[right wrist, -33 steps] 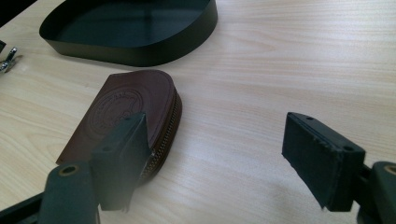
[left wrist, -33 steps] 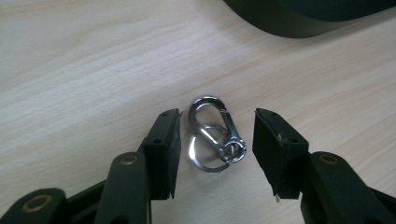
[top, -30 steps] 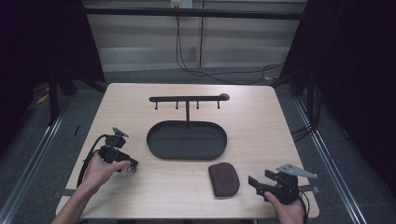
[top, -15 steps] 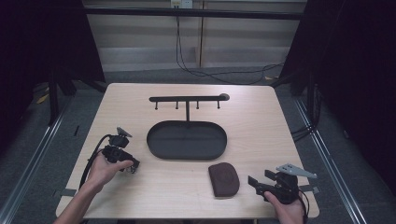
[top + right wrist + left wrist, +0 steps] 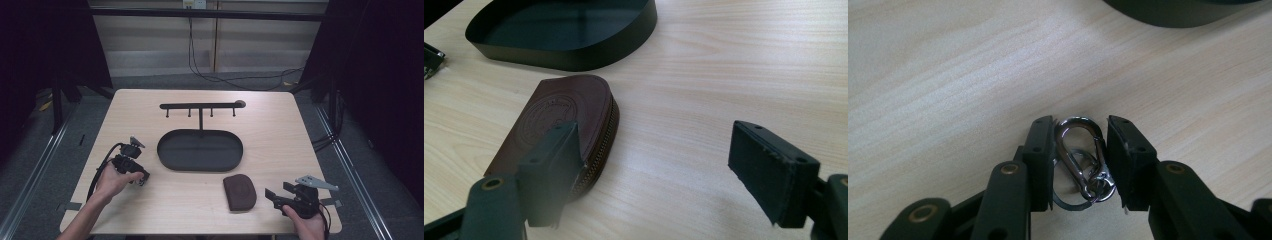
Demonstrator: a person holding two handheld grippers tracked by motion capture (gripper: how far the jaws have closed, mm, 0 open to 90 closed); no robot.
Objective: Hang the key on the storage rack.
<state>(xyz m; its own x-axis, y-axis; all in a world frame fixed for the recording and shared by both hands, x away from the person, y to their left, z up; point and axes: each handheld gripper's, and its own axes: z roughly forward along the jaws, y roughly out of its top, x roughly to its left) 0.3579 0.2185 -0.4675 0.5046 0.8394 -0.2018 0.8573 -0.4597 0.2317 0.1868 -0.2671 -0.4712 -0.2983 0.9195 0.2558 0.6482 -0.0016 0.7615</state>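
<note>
A silver carabiner (image 5: 1080, 155) with a key ring lies on the wooden table between the jaws of my left gripper (image 5: 1080, 125). Those jaws have just been closing, and both pads now press on its sides. In the high view the left gripper (image 5: 141, 179) sits low at the table's left, left of the black oval tray (image 5: 170, 160). My right gripper (image 5: 654, 132) stands open near the front right, its left jaw beside a brown zipped leather pouch (image 5: 559, 115). In the high view the right gripper (image 5: 270, 194) is just right of the pouch (image 5: 240, 191).
A black rack with several hooks (image 5: 200, 106) stands behind the empty tray (image 5: 574, 30). Cables trail from both grippers. The table's front edge is close to both hands, and dark floor and metal frames surround the table.
The left hand has shifted only slightly over the table near the tray's left end. The right hand and the pouch have stayed put.
</note>
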